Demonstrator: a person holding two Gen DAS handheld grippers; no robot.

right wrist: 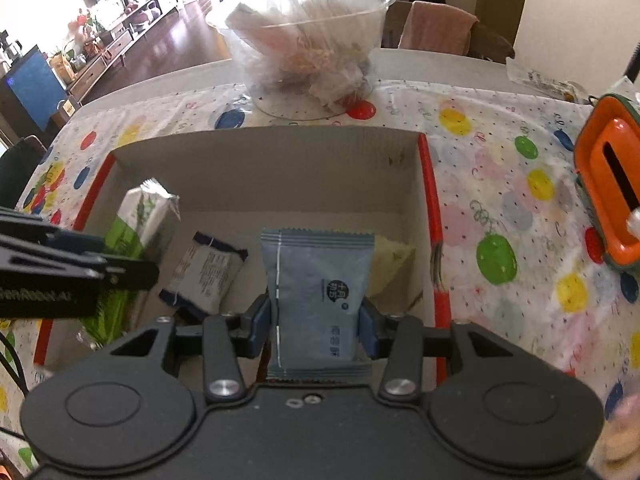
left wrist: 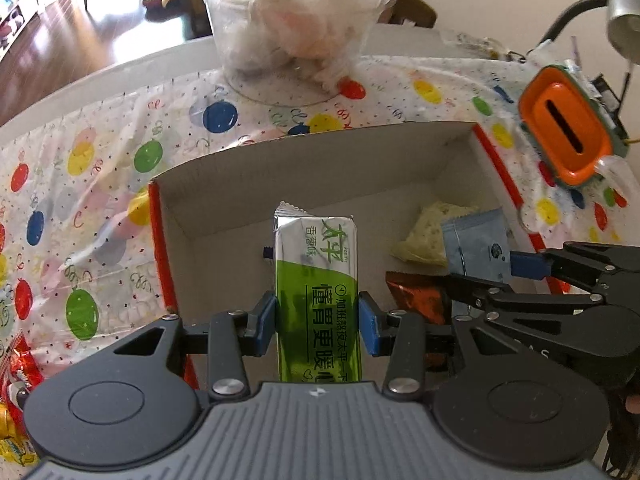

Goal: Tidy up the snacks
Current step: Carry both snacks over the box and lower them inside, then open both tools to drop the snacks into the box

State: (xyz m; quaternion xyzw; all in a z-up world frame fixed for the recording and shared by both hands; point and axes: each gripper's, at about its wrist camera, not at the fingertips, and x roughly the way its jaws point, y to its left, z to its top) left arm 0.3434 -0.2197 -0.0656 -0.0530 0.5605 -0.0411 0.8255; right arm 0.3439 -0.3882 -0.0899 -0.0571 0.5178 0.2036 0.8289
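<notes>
An open cardboard box (left wrist: pixel 320 152) with red edges sits on the table; it also shows in the right wrist view (right wrist: pixel 280 168). My left gripper (left wrist: pixel 318 320) is shut on a green and silver snack pack (left wrist: pixel 316 280) held over the box. My right gripper (right wrist: pixel 318 326) is shut on a light blue snack pack (right wrist: pixel 320 284) over the box's right side. Inside the box lie a yellow pack (left wrist: pixel 428 236), an orange-brown pack (left wrist: pixel 420 300) and a white and dark blue pack (right wrist: pixel 204 272). Each gripper shows in the other's view: the right one (left wrist: pixel 532 268), the left one (right wrist: pixel 96 256).
A clear plastic bowl (left wrist: pixel 296 28) full of wrapped items stands behind the box. An orange lidded container (left wrist: pixel 568 136) sits at the right. A balloon-print cloth (left wrist: pixel 80 184) covers the table. Red and yellow packs (left wrist: pixel 16 400) lie at the left edge.
</notes>
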